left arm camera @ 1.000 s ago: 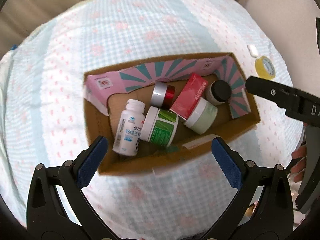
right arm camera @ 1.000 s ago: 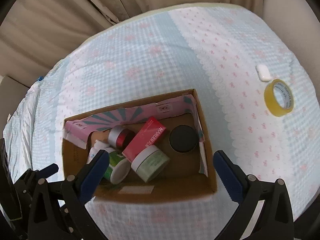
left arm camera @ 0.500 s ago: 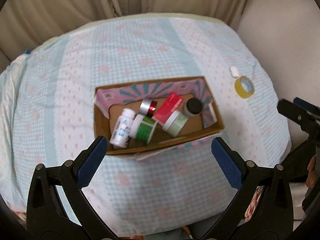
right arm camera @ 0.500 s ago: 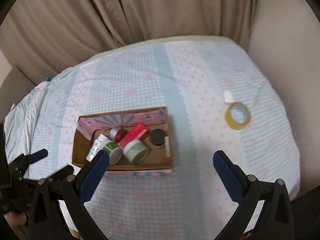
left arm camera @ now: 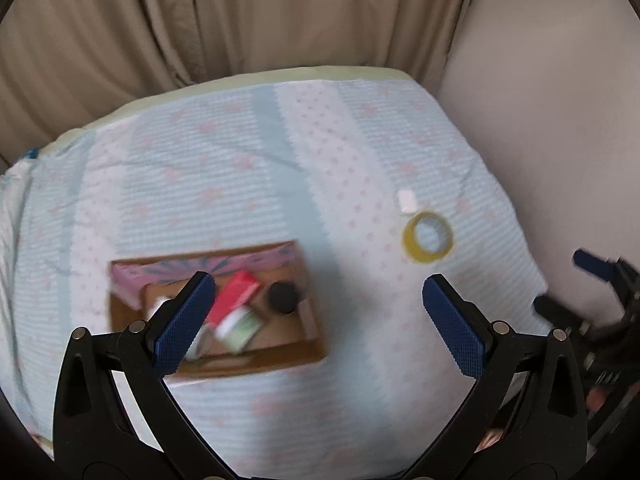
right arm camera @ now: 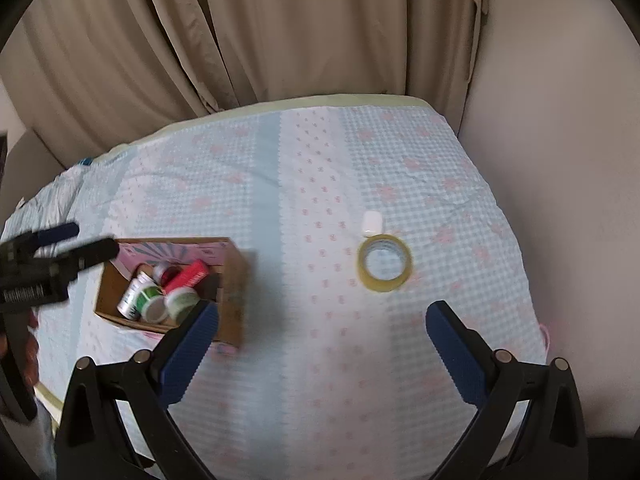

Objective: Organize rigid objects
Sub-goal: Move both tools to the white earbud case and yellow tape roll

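Room: beige curtain (right arm camera: 280, 40) behind gingham-clothed table (right arm camera: 320, 184).
Blurred: carton (left arm camera: 280, 356) contents.
Tools: left gripper (left arm camera: 316, 322) and right gripper (right arm camera: 320, 340) spread, empty.

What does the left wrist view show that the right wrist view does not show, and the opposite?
Only the left wrist view shows the black-lidded jar in the cardboard box, though blurred. Only the right wrist view shows the white bottle, the green-labelled jar and the silver-and-red container clearly. Both share the box, the red carton, the pale green jar, the yellow tape roll and the small white item beside it, the checked cloth, the curtain, and both open, empty hand-held grippers: left, right.
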{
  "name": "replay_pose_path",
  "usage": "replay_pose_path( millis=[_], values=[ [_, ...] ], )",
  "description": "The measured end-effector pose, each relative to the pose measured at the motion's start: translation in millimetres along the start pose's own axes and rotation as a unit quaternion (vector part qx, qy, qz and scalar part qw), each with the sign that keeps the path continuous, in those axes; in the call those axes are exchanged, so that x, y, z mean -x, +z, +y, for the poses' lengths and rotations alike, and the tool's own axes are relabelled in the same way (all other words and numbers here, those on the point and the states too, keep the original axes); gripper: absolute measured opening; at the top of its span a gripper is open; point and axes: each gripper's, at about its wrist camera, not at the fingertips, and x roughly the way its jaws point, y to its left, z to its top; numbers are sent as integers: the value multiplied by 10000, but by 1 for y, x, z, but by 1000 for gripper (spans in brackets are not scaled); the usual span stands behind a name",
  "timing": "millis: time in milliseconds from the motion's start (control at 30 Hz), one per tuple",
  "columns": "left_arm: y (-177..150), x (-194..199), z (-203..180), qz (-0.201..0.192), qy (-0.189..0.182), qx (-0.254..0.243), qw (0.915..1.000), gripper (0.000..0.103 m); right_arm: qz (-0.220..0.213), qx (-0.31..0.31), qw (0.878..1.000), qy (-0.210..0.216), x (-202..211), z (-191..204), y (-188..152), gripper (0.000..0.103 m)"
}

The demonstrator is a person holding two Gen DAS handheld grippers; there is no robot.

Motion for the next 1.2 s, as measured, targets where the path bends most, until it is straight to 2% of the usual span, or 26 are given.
replay_pose_path(
  millis=[167, 300, 467, 633, 833, 933, 1167, 1200],
  values=[
    [34, -52, -61, 241, 51, -85, 9997, 103, 60, 429, 9989, 150, -28, -51, 9, 103],
    [54, -84, -95, 431, -11, -207, 9989, 103, 246, 533, 9975, 395, -52, -75, 9, 103],
    [76, -118, -117, 738, -79, -325, 9967, 103, 440, 525, 9966, 452, -75, -89, 7, 103],
    [101, -171, -129, 1033, -238, -434, 9934, 103, 396, 501, 9972, 377, -104, -98, 5, 103],
    [114, -269, -154, 1700, -310, -710, 9824, 103, 353, 746, 9962, 291, -158, -97, -3, 103],
    [113, -314, -168, 2007, -271, -900, 9751, 102, 493, 944, 9942, 118, -194, -95, -8, 103],
    [93, -390, -178, 2588, -258, -1075, 9596, 95, 687, 825, 9941, 119, -261, -104, -26, 103],
    [90, -398, -178, 2649, -261, -1072, 9579, 90, 674, 854, 9940, 145, -265, -103, -28, 103]
  ],
)
